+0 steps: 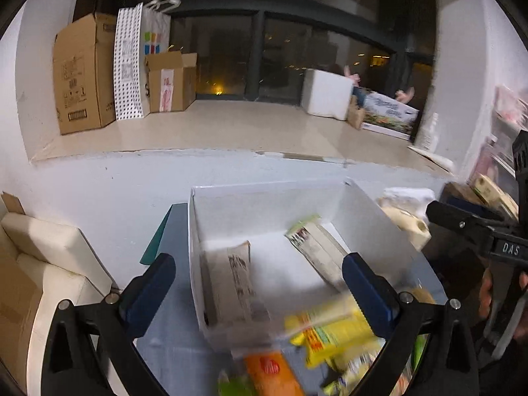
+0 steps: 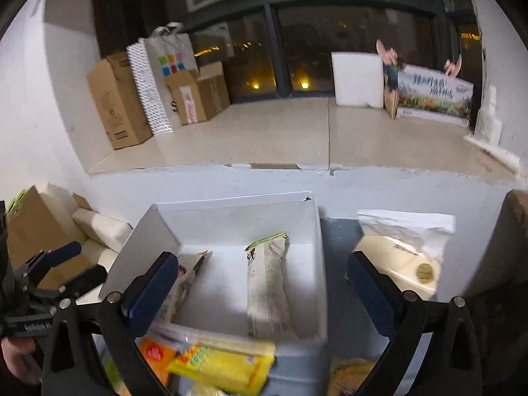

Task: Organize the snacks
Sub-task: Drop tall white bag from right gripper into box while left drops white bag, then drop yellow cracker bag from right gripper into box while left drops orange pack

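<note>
A white open box sits on the grey-blue table and holds two pale snack packets. One lies at the left; the green-topped one lies further right. In front of the box lie a yellow packet and an orange one. My left gripper hovers open over the box's near wall, its pads touching nothing. My right gripper is open as well above the near wall. One of its fingers shows at the right edge of the left wrist view.
A cream plastic bag stands right of the box. Cream cushions and a cardboard box are at the left. Cartons and a white box line the window ledge behind. A hand holds the left gripper.
</note>
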